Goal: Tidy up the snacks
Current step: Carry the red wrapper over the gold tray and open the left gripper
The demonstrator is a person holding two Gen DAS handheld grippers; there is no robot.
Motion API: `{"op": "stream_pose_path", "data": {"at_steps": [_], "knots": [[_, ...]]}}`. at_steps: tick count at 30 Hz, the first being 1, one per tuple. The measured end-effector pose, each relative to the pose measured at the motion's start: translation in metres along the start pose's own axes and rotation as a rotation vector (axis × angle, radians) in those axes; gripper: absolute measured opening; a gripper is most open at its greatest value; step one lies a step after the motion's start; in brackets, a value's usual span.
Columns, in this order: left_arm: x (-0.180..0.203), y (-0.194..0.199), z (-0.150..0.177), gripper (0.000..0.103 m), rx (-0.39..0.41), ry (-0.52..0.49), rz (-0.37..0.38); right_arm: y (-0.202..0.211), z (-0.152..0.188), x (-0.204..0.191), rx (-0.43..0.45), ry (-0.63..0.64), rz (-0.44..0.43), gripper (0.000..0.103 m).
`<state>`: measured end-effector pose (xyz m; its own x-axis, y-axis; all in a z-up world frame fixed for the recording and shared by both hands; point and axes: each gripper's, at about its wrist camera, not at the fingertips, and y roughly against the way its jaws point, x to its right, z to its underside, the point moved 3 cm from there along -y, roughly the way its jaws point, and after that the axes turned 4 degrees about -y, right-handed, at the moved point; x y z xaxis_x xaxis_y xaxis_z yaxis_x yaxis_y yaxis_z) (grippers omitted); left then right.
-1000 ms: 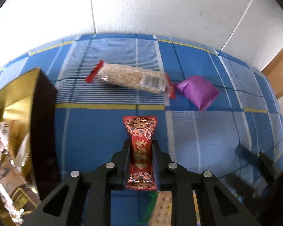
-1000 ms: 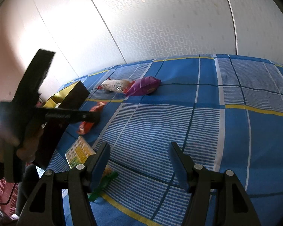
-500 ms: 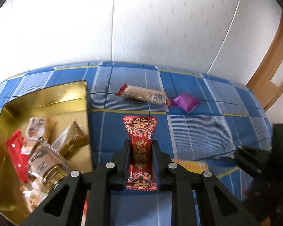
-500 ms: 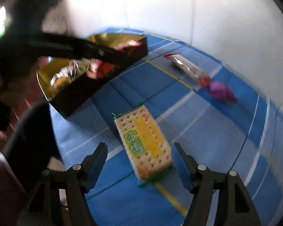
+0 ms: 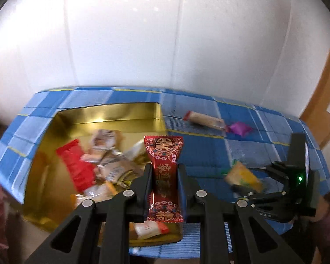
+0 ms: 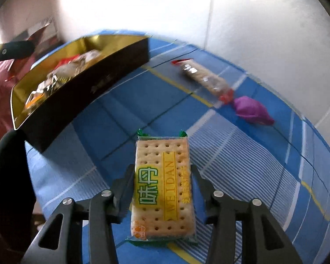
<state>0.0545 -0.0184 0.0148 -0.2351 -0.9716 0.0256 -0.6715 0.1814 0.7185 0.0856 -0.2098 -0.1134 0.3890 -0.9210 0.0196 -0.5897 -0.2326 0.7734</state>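
Observation:
My left gripper [image 5: 165, 167] is shut on a red patterned candy packet [image 5: 164, 151], held above the near right corner of the open gold box [image 5: 112, 114]. The box holds several wrapped snacks. My right gripper [image 6: 162, 169] points down at a green-edged cracker packet [image 6: 162, 187] on the blue plaid cloth. Its jaws are closing, with the pads against the packet's long sides. In the left wrist view that cracker packet [image 5: 242, 176] shows blurred and tilted in front of the right gripper's black frame.
A long clear-wrapped bar with red ends [image 6: 204, 79] and a purple pouch [image 6: 252, 110] lie further back on the cloth, right of the box's dark outer wall [image 6: 94, 81]. White wall panels stand behind, a wooden door frame [image 5: 325, 88] at the right.
My left gripper rose and swung left with the red candy, from over the cloth to over the box. My right gripper turned onto the cracker packet and its jaws narrowed around it.

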Motion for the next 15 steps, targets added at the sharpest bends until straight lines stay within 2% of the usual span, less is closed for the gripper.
{"op": "stream_pose_path", "data": {"at_steps": [4,15], "knots": [[-0.014,0.01,0.008,0.021,0.023,0.023,-0.049,0.002,0.009,0.007,0.062,-0.041,0.031,0.048],[-0.031,0.02,0.021,0.021,0.038,0.047,-0.099,0.009,0.006,0.012,0.094,-0.106,0.091,0.047]]}}
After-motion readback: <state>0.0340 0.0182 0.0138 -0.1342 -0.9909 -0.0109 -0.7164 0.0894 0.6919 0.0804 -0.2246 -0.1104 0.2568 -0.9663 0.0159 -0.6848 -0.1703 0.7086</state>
